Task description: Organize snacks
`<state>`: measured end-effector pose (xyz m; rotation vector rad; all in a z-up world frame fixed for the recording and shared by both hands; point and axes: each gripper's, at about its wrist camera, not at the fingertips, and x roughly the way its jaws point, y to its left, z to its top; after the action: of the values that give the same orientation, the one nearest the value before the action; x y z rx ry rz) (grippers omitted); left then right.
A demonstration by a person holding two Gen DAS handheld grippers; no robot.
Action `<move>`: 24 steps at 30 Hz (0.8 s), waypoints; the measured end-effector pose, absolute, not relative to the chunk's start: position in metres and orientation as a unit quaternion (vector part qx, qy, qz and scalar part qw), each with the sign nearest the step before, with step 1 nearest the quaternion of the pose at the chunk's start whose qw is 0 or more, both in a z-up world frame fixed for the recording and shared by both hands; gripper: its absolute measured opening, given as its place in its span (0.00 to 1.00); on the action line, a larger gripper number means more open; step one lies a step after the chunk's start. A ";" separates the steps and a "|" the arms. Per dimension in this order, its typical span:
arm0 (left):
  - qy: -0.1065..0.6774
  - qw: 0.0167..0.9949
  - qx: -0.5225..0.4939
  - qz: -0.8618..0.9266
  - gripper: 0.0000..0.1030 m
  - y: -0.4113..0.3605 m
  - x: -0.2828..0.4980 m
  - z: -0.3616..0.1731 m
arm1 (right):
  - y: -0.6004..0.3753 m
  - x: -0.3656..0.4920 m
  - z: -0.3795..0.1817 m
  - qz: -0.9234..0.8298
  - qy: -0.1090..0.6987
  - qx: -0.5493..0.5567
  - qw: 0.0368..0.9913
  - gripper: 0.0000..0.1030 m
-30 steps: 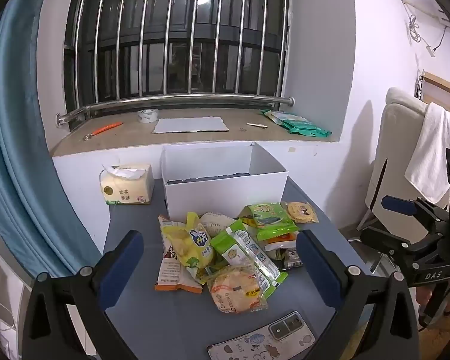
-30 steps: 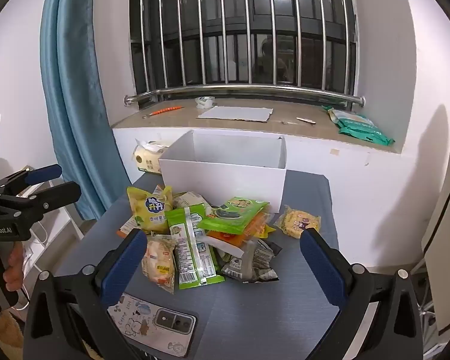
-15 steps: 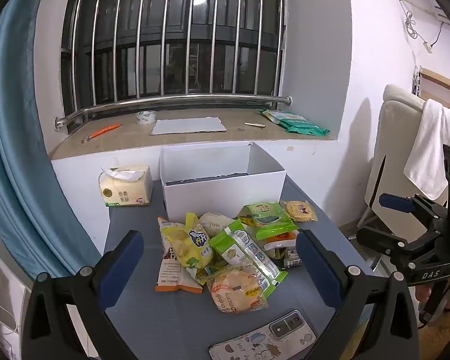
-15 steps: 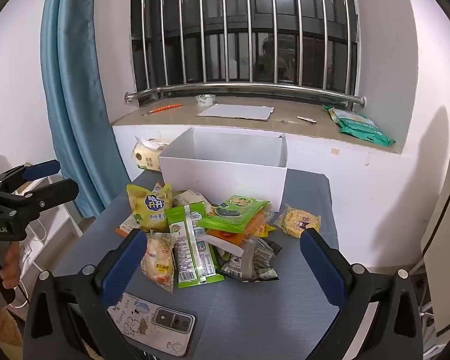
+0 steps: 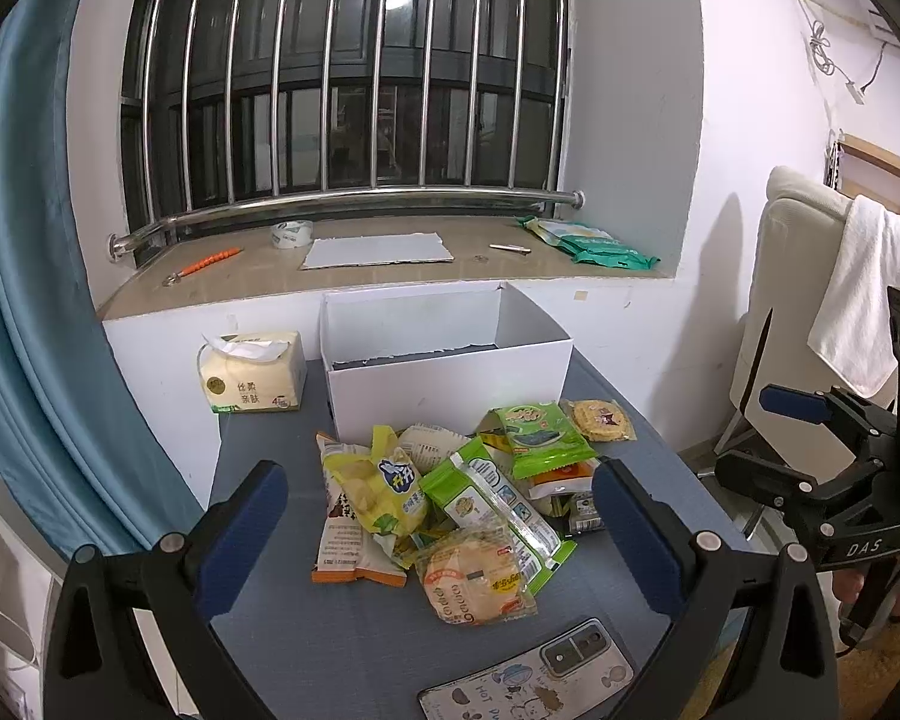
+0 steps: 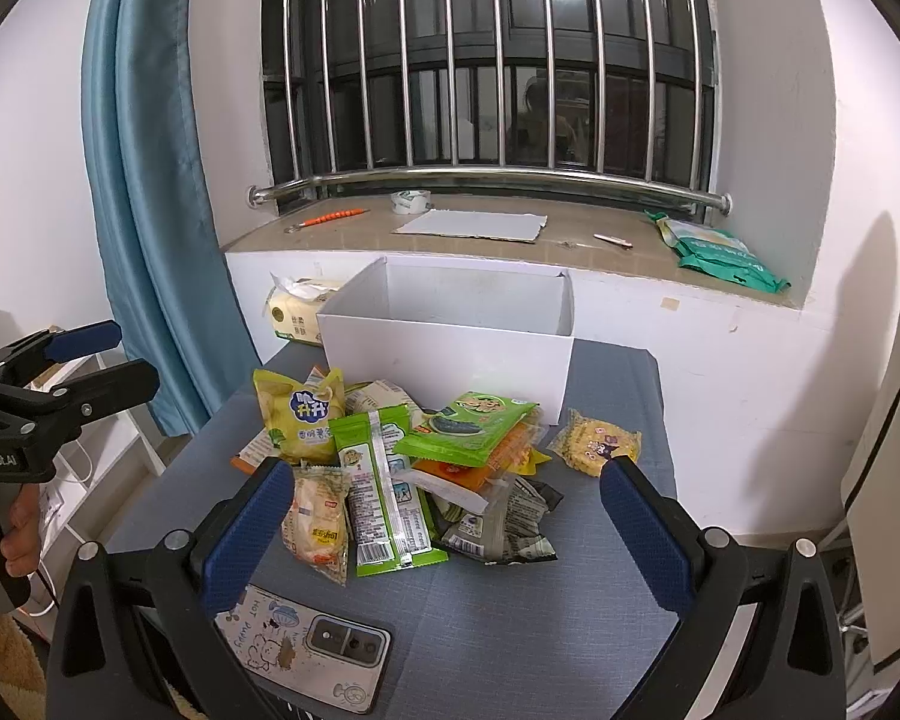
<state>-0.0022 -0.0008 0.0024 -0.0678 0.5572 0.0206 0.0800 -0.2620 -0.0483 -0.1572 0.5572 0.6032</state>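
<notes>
A pile of snack packets lies on the grey table (image 5: 270,612), in front of an open white box (image 5: 450,378) that also shows in the right wrist view (image 6: 444,360). The pile holds a yellow chip bag (image 5: 378,486), a long green packet (image 5: 492,504), a round rice cracker pack (image 5: 474,579), a green seaweed pack (image 6: 468,426) and a yellow cookie pack (image 6: 597,441) off to the right. My left gripper (image 5: 438,534) is open and empty, held before the pile. My right gripper (image 6: 444,528) is open and empty, also before the pile.
A phone (image 6: 306,645) in a cartoon case lies at the table's near edge. A tissue pack (image 5: 252,372) stands left of the box. The windowsill behind holds paper, tape and green packs. A blue curtain (image 6: 150,180) hangs left. A chair with a towel (image 5: 858,300) stands right.
Both views have shifted only slightly; the pile and box sit a little lower and closer in frame. Both grippers stay open and empty.
</notes>
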 end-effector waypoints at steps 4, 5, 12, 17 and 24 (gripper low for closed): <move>0.277 0.960 -0.034 0.010 1.00 -0.001 -0.002 0.002 | -0.261 0.081 -0.049 0.293 0.272 -0.076 0.914 1.00; 0.278 0.960 -0.034 0.011 1.00 0.000 -0.002 0.002 | -0.261 0.081 -0.049 0.293 0.272 -0.077 0.913 1.00; 0.280 0.960 -0.031 0.008 1.00 -0.001 -0.001 0.001 | -0.261 0.080 -0.050 0.294 0.271 -0.076 0.914 1.00; 0.281 0.959 -0.030 0.006 1.00 -0.002 0.000 0.001 | -0.261 0.080 -0.050 0.293 0.271 -0.076 0.914 1.00; 0.282 0.959 -0.029 0.006 1.00 -0.003 0.001 0.000 | -0.262 0.081 -0.050 0.293 0.272 -0.077 0.913 1.00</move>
<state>0.0012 -0.0029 0.0004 -0.0585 0.5709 0.0123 0.0805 -0.2617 -0.0504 -0.1576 0.5601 0.6038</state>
